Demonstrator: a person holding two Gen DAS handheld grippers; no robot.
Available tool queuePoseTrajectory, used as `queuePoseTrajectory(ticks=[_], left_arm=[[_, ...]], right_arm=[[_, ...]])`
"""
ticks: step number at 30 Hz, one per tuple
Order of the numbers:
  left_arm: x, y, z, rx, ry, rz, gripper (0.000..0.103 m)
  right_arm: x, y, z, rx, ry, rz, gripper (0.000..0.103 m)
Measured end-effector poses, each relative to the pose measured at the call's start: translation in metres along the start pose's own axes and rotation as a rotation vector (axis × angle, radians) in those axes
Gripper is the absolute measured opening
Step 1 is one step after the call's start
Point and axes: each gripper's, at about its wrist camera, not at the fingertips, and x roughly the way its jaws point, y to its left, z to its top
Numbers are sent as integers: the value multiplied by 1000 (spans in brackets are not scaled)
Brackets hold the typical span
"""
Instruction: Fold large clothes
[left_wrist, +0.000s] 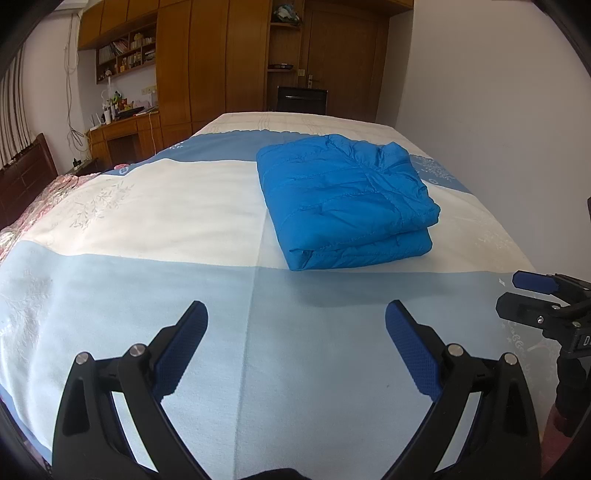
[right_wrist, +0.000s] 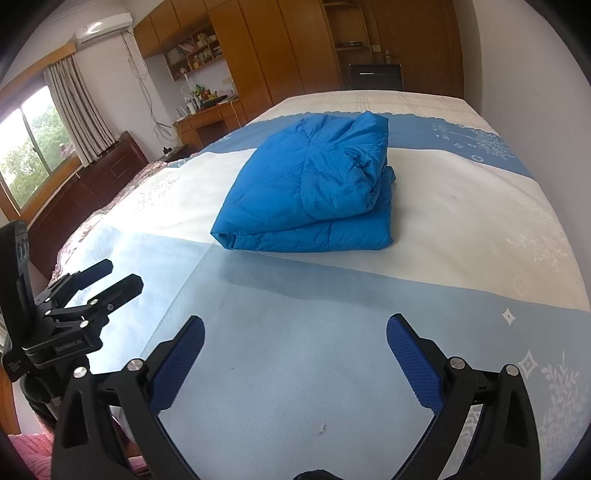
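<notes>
Blue quilted jacket (left_wrist: 343, 199) in front of me: folded into a thick rectangular bundle, lying flat on the bed's (left_wrist: 147, 221) white band.

Quilted jacket (left_wrist: 343, 199) (slight sheen), matt cloth bedspread (left_wrist: 147, 206)

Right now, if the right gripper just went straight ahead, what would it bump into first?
Probably the folded blue jacket. The open right gripper points roughly at it over bare bedspread; exact height is hard to judge.
</notes>
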Motion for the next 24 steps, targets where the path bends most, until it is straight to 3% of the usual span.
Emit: queuePoseTrajectory(ticks=[24], left_arm=[[3, -1, 0, 3, 8, 7, 96]], right_arm=[[4, -5, 1, 10, 1, 7, 99]])
